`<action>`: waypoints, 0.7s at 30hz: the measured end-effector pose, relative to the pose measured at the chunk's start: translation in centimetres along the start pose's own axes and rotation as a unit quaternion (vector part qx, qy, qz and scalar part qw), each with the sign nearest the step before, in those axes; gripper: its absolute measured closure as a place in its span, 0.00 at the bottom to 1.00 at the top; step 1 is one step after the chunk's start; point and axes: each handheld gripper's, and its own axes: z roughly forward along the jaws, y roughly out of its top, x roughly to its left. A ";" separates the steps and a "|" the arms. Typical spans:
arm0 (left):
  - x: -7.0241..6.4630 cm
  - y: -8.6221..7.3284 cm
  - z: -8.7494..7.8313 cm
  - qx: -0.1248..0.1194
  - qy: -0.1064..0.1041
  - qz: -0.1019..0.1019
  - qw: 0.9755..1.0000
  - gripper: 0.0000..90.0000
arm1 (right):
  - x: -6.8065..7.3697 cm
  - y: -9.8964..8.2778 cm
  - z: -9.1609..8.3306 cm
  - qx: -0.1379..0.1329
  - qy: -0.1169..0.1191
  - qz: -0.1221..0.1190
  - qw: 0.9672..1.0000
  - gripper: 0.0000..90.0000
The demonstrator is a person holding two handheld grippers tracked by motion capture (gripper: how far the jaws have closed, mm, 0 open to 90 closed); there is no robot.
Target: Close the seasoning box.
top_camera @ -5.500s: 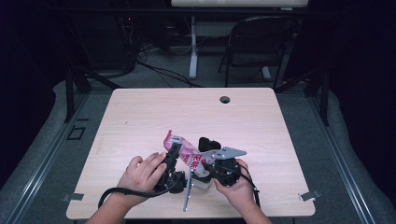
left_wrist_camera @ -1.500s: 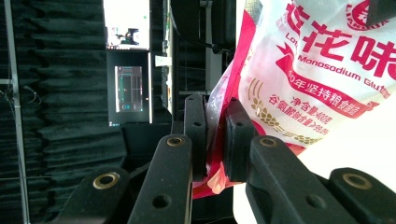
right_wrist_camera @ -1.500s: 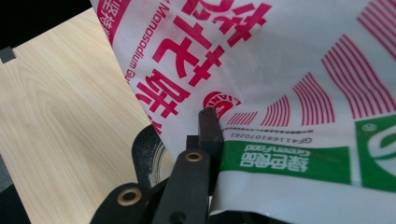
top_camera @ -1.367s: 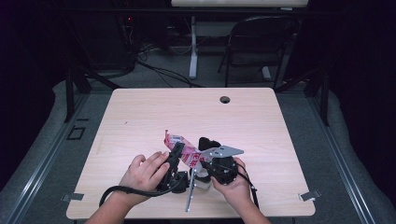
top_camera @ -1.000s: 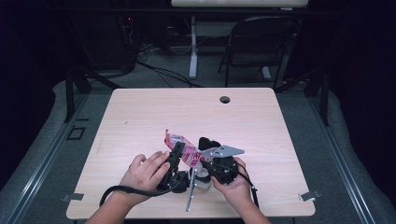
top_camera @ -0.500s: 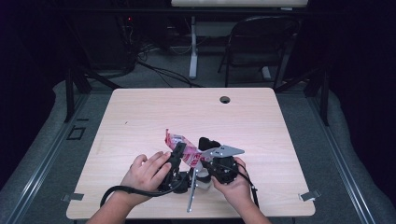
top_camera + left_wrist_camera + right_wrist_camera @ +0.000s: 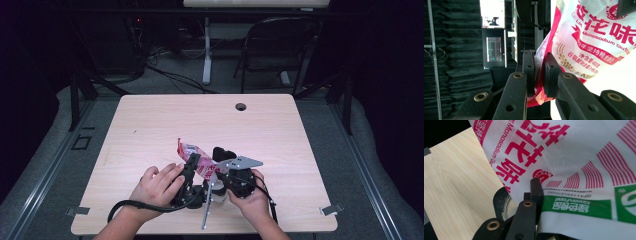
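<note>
Plastic bag (image 7: 596,37) pinched by both grippers' jaws.

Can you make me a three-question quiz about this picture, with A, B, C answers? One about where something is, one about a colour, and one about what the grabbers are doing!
1. Where on the table is the bag?
A. at the near side, by the hands
B. at the far edge, by the hole
C. on the floor

2. What colour is the big writing on the bag?
A. blue
B. red-pink
C. yellow

3. What is the left gripper doing?
A. lying open on the table
B. pinching the bag's edge
C. holding a cup

Answers: 1 A, the high view shows the bag just ahead of both hands. 2 B, both gripper views show red-pink letters on white. 3 B, in the left gripper view its jaws squeeze the bag's crumpled edge; the right gripper clamps the bag too.
</note>
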 end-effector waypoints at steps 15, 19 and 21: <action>-0.2 0.4 -0.9 0.000 0.004 0.014 1.000 0.92 | 0.1 -0.1 -0.1 -0.007 -0.006 0.004 1.000 1.00; -0.3 0.3 -1.0 0.000 0.003 0.011 1.000 0.92 | 0.1 -0.1 -0.1 -0.009 -0.008 0.006 1.000 1.00; -0.4 0.3 -1.0 -0.001 0.004 0.012 1.000 0.92 | 0.1 -0.2 -0.1 -0.008 -0.009 0.007 1.000 1.00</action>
